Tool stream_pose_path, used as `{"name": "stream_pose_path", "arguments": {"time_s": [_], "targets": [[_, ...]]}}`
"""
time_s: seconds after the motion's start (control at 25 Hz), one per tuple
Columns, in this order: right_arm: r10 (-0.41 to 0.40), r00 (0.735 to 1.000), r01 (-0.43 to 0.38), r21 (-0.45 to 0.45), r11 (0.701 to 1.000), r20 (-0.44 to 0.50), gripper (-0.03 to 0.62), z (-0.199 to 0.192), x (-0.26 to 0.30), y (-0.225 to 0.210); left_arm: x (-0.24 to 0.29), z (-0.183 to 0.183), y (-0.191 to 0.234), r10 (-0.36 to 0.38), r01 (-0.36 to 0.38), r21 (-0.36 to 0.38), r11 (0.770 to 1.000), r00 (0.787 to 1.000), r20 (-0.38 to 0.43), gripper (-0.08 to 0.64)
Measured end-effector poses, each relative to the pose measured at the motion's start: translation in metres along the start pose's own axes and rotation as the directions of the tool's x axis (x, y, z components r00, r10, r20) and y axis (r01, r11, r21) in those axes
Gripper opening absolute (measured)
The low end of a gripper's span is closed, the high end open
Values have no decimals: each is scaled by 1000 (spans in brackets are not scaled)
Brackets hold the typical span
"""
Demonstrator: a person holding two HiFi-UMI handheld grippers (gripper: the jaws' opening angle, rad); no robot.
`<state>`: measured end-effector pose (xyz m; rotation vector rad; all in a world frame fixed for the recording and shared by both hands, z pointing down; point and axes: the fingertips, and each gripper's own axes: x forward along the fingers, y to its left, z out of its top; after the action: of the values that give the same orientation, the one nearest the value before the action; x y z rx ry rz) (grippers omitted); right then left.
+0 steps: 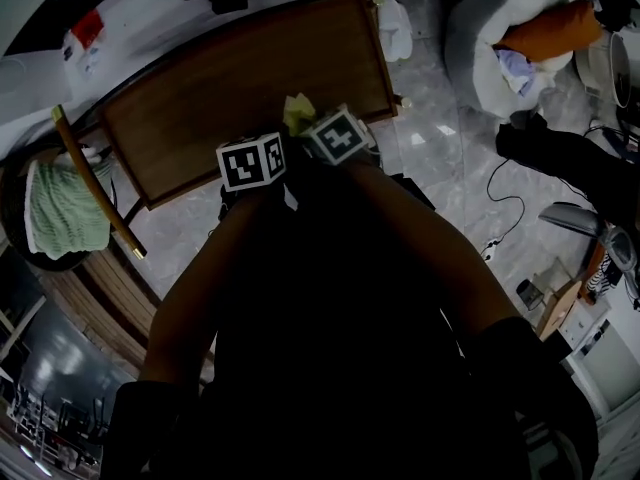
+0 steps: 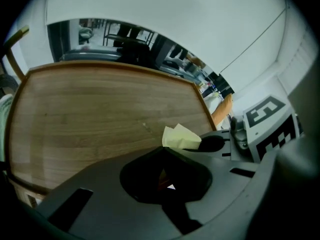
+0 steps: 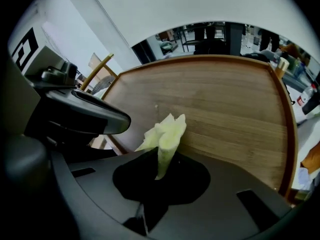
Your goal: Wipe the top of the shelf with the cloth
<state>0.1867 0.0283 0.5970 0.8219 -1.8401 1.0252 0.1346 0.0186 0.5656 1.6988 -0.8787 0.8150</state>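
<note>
Dim, fisheye-warped frames with black vignetted corners; the person's body is underexposed, and glare glints on the floor (image 1: 440, 133)

The cloth (image 3: 165, 134) sits between the jaws of the right gripper (image 3: 161, 156), over the near edge of the shelf (image 1: 250, 78); the left gripper (image 2: 164, 153) is just beside (on its left); a stick (image 1: 95, 183) lies left of the shelf.

Dark grey grippers (image 2: 163, 150) (image 3: 159, 156), black-and-white marker cubes (image 1: 252, 161) (image 1: 335, 136)
</note>
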Motion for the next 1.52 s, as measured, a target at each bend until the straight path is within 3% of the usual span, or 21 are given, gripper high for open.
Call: {"name": "stream_pose_path", "arguments": {"time_s": [0.48,0.72,1.08,1.4,1.52], "targets": [[-107,994,107,70,992,-8,46,-23,-34,-62,33,17,-50,-72,73,75,995,997,-22,11],[-186,982,188,68,980,-34,46,-34,-50,-91,48,20,-69,-120,122,65,990,992,-25,11],[-338,932,350,84,933,-130,46,-52,-75,-127,59,27,-109,-210,211,74,975,977,-18,11],[-478,856,498,66,864,-198,46,-56,-83,-140,40,32,-82,-217,216,31,976,976,23,11],[-487,843,516,90,852,-228,46,-59,-80,-136,19,31,-61,-203,202,18,979,978,47,11]]}}
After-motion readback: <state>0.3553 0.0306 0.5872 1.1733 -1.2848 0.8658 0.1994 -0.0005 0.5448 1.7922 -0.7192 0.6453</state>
